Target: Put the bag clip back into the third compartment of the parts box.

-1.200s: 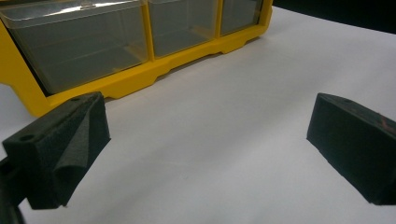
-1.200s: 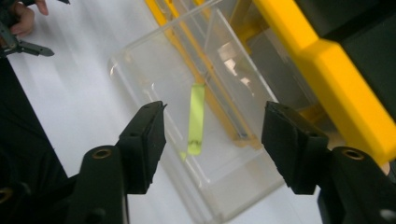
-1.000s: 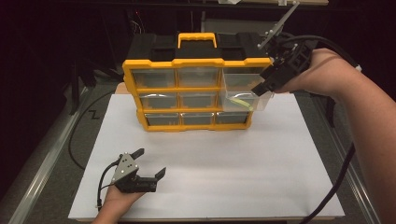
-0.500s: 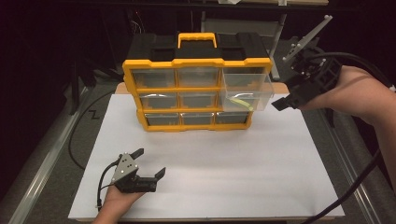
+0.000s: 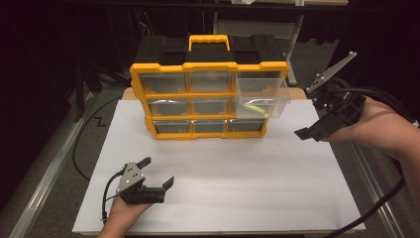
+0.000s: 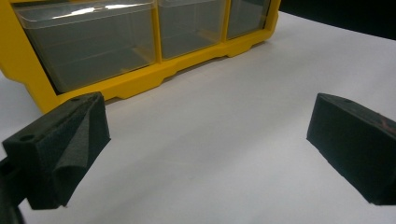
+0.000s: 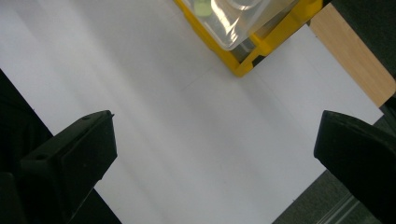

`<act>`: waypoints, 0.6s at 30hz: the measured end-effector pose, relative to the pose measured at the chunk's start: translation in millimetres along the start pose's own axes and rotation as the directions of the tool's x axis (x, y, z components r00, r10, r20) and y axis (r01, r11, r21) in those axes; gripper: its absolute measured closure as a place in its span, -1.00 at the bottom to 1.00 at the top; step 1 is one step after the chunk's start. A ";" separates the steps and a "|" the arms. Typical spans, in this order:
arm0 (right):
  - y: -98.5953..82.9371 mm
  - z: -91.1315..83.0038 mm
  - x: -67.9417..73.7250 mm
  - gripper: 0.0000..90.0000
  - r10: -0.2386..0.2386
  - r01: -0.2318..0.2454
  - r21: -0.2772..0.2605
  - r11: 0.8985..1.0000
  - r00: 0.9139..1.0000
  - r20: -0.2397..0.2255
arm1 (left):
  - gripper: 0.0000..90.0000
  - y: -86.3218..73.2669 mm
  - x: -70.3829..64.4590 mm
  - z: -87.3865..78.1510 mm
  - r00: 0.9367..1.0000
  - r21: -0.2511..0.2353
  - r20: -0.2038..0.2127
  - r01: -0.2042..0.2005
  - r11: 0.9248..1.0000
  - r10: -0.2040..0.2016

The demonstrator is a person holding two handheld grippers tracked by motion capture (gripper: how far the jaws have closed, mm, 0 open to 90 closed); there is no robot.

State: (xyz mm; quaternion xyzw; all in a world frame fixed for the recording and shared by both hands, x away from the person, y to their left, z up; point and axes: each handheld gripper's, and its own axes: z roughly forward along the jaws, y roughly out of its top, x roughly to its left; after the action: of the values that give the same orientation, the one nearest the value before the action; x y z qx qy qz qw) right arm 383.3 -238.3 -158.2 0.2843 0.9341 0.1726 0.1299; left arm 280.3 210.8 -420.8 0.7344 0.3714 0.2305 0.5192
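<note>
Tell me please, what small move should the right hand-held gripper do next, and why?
Probably reach into the pulled-out drawer for the yellow-green item. The drawer sticks out of the yellow organizer, and the right hand-held gripper hangs open and empty beside it. The left hand-held gripper rests open near the table's front.

One yellow organizer (image 5: 208, 99) with nine clear drawers (image 5: 261, 96); two grippers (image 5: 157, 173).

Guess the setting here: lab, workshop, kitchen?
Likely a lab recording bench: white sheet over the table, dark surround, a yellow parts organizer with one clear drawer pulled out, and cabled handheld grippers, left gripper and right gripper.
</note>
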 end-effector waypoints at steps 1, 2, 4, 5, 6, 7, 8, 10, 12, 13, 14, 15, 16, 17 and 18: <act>-2.4 4.0 0.9 -1.00 -0.002 0.002 -0.003 1.000 1.000 -0.003 | -0.99 0.0 0.0 0.0 1.000 0.000 0.000 0.000 1.000 0.000; -4.9 8.4 2.1 -1.00 0.002 -0.002 -0.001 1.000 1.000 -0.006 | -0.99 -0.1 -0.5 -0.3 1.000 0.003 0.003 -0.003 1.000 0.003; -9.4 18.8 4.8 -1.00 -0.011 0.011 0.004 1.000 1.000 -0.021 | -0.99 -0.2 -0.4 -0.5 1.000 0.004 0.001 -0.005 1.000 0.005; -9.4 18.8 4.8 -1.00 -0.011 0.011 0.004 1.000 1.000 -0.021 | -0.99 -0.2 -0.4 -0.5 1.000 0.004 0.001 -0.005 1.000 0.005; -11.6 24.2 6.2 -1.00 -0.014 0.014 0.010 1.000 1.000 -0.024 | -0.99 -0.1 -0.2 -0.8 1.000 0.004 0.000 -0.002 1.000 0.002; -15.9 36.4 8.6 -1.00 -0.018 0.019 0.020 1.000 0.999 -0.035 | -0.99 0.1 -0.3 -1.0 1.000 0.001 -0.002 0.002 1.000 -0.002; -15.9 36.4 8.6 -1.00 -0.018 0.019 0.020 1.000 0.999 -0.035 | -0.99 0.2 -0.3 -1.1 1.000 -0.001 -0.002 0.004 1.000 -0.004; -20.3 51.3 11.9 -1.00 -0.024 0.025 0.027 0.999 0.999 -0.040 | -0.99 -0.5 -0.8 -0.3 1.000 0.007 -0.002 -0.007 1.000 0.007; -23.5 64.5 14.1 -1.00 -0.025 0.026 0.030 0.999 0.998 -0.049 | -0.99 -0.6 -0.3 0.4 1.000 0.012 0.000 -0.004 1.000 0.004; -24.7 68.9 14.9 -1.00 -0.025 0.026 0.032 0.999 0.998 -0.051 | -0.99 -0.4 -0.2 0.5 1.000 0.011 -0.001 -0.001 1.000 0.001; -26.3 75.3 15.9 -1.00 -0.024 0.026 0.032 0.999 0.998 -0.055 | -0.99 -0.6 -0.6 0.6 1.000 0.009 0.001 -0.001 1.000 0.001; -28.2 83.8 16.9 -1.00 -0.023 0.025 0.036 0.999 0.998 -0.061 | -0.99 -0.6 -0.6 0.6 1.000 0.009 0.001 -0.001 1.000 0.001; -29.5 89.2 17.5 -1.00 -0.023 0.026 0.041 0.999 0.998 -0.065 | -0.99 -1.0 -1.2 0.7 1.000 0.015 0.001 -0.011 1.000 0.011; -31.4 96.9 18.2 -1.00 -0.028 0.031 0.044 0.999 0.997 -0.068 | -0.99 -1.0 -1.2 0.7 1.000 0.015 0.001 -0.011 1.000 0.011; -31.4 96.9 18.2 -1.00 -0.028 0.031 0.044 0.999 0.997 -0.068 | -0.99 -1.1 -1.5 0.8 1.000 0.015 0.003 -0.012 1.000 0.012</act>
State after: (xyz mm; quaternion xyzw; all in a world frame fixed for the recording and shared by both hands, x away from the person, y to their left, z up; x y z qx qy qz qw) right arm 386.4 -228.1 -261.1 0.2675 0.9457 0.1592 0.0942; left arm 279.6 209.4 -422.0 0.7409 0.3680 0.2300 0.5126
